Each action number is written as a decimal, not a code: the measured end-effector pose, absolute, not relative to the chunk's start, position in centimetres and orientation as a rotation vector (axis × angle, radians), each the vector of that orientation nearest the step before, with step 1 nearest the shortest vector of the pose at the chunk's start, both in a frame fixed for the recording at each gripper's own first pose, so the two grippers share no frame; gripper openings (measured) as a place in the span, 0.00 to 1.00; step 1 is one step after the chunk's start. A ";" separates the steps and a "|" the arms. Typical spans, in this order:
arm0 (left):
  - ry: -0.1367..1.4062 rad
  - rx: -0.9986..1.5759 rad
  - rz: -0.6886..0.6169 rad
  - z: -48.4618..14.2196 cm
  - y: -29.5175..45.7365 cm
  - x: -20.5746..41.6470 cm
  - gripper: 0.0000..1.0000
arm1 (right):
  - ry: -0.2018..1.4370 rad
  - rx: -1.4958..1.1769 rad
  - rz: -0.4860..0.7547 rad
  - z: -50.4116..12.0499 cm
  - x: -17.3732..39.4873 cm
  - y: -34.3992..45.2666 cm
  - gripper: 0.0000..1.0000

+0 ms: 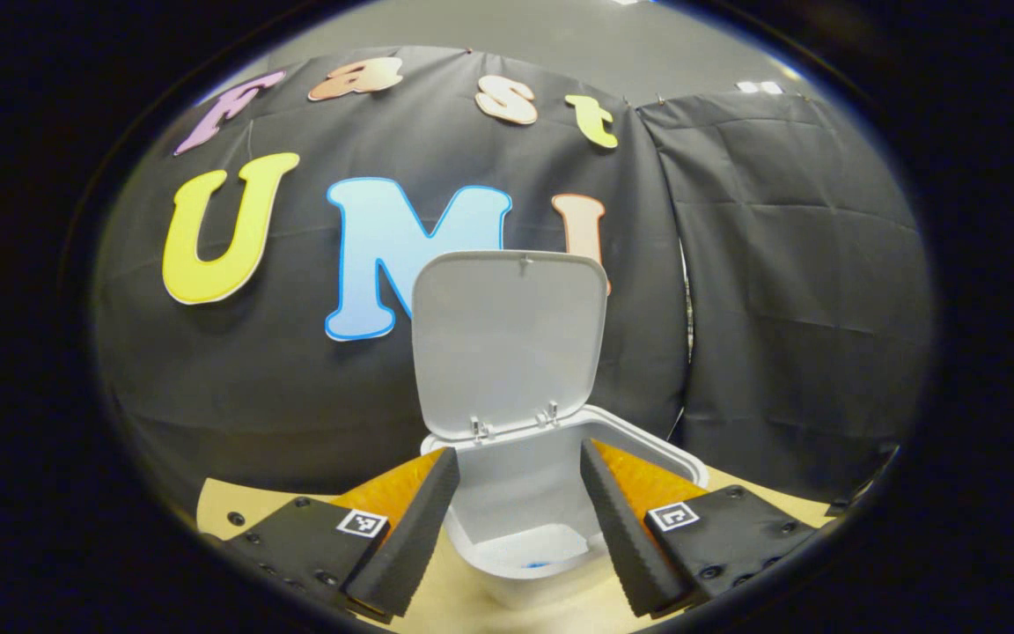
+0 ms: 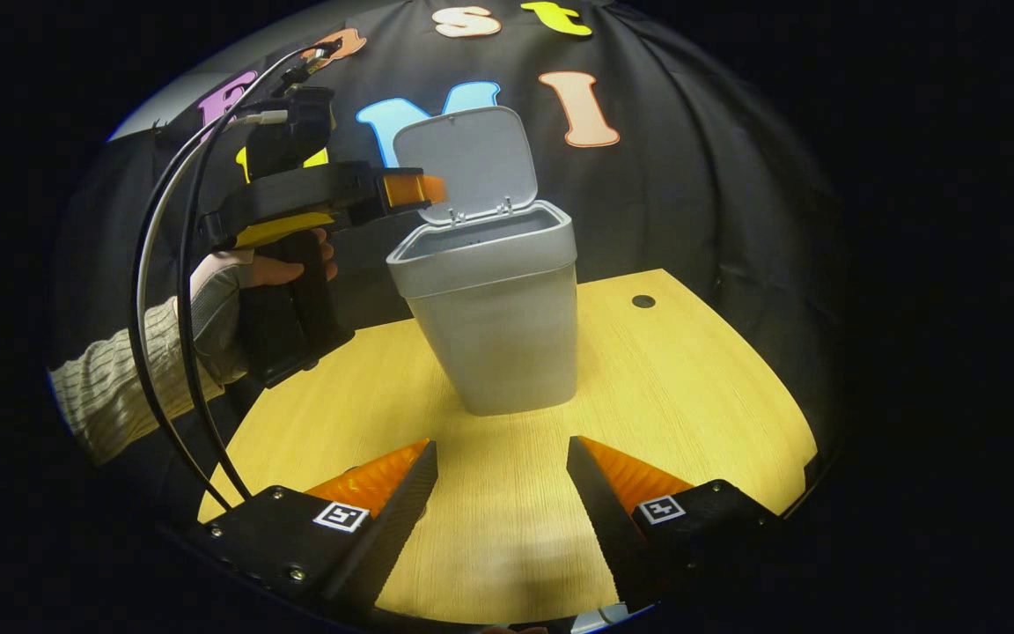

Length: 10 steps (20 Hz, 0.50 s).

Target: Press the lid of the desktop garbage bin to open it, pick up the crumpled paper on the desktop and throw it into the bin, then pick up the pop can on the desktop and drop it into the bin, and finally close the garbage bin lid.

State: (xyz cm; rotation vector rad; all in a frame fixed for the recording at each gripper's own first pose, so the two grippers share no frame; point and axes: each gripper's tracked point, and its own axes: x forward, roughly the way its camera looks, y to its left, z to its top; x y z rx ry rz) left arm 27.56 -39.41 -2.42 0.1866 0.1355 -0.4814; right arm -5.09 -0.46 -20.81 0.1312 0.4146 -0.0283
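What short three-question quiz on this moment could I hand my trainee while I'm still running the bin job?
1. True or false: the bin lid stands raised.
2. Which gripper hangs above the garbage bin mouth? A) left gripper B) right gripper
3. Fill in: the right gripper's fingers are spread over bare ____.

Key: 1 true. 2 A; in the right gripper view it sits at the rim beside the lid, held by a hand. 3 table.
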 end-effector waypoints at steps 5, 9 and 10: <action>0.112 0.188 -0.443 -0.8 -36.6 27.3 1.00 | 0.412 0.120 0.017 -20.6 -4.0 1.1 0.95; 0.094 0.195 -0.381 0.9 -32.6 26.7 1.00 | 0.426 0.095 0.093 -21.1 -3.2 3.8 0.95; 0.089 0.196 -0.363 1.3 -31.5 26.6 1.00 | 0.432 0.087 0.114 -21.3 -3.2 4.5 0.95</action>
